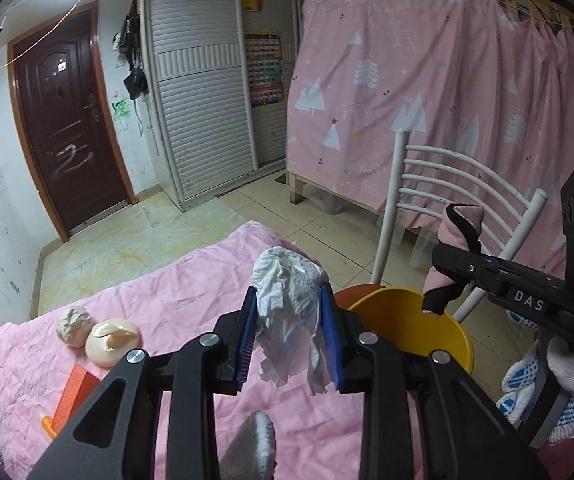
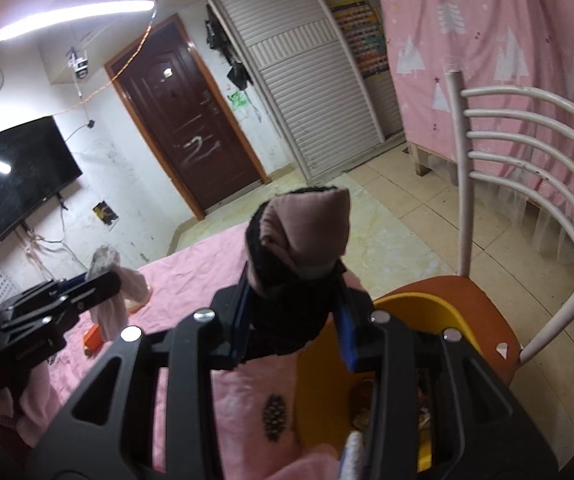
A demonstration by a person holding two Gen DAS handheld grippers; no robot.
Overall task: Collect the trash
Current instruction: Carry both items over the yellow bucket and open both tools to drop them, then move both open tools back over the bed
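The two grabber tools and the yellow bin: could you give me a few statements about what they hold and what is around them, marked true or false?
1. The left gripper is clamped on a crumpled white tissue. True.
2. The right gripper is empty. False: it is closed on a pink and black cloth.
3. The yellow bin stands on the floor. False: it sits on the orange seat of the white chair.
4. Two pale crumpled lumps lie on the pink bedsheet. True.
5. The brown door stands wide open. False: it is shut.
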